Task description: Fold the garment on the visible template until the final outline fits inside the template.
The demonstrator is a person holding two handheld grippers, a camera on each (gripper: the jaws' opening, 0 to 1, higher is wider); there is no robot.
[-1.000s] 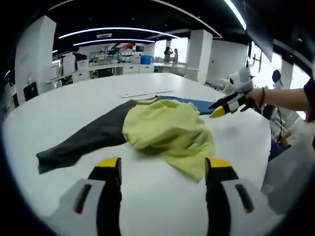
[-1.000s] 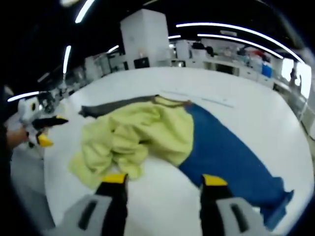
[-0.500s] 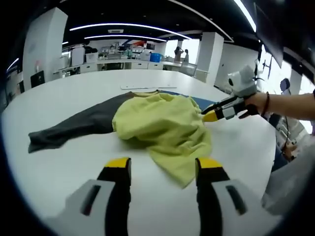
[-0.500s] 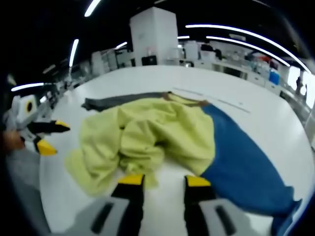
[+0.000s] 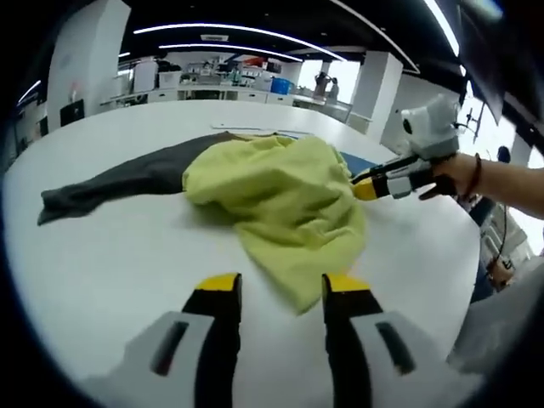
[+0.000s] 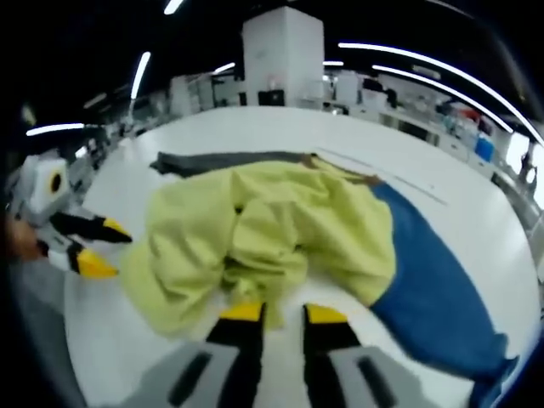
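Crumpled yellow garment on the white counter, a claw at each side of it.

In the left gripper view, the grey sleeve (image 5: 110, 180) trails off to the left of the yellow garment (image 5: 280, 191) across the white counter (image 5: 110, 255). The left claw (image 5: 274, 289) stands narrowly parted just short of the garment's near hem, gripping nothing. To the right of the garment, the right claw (image 5: 367, 185) touches its edge. In the right gripper view, that right claw (image 6: 284, 314) is almost closed at the garment's near fold; whether it pinches cloth I cannot tell. The blue sleeve (image 6: 429, 289) spreads right of the garment.
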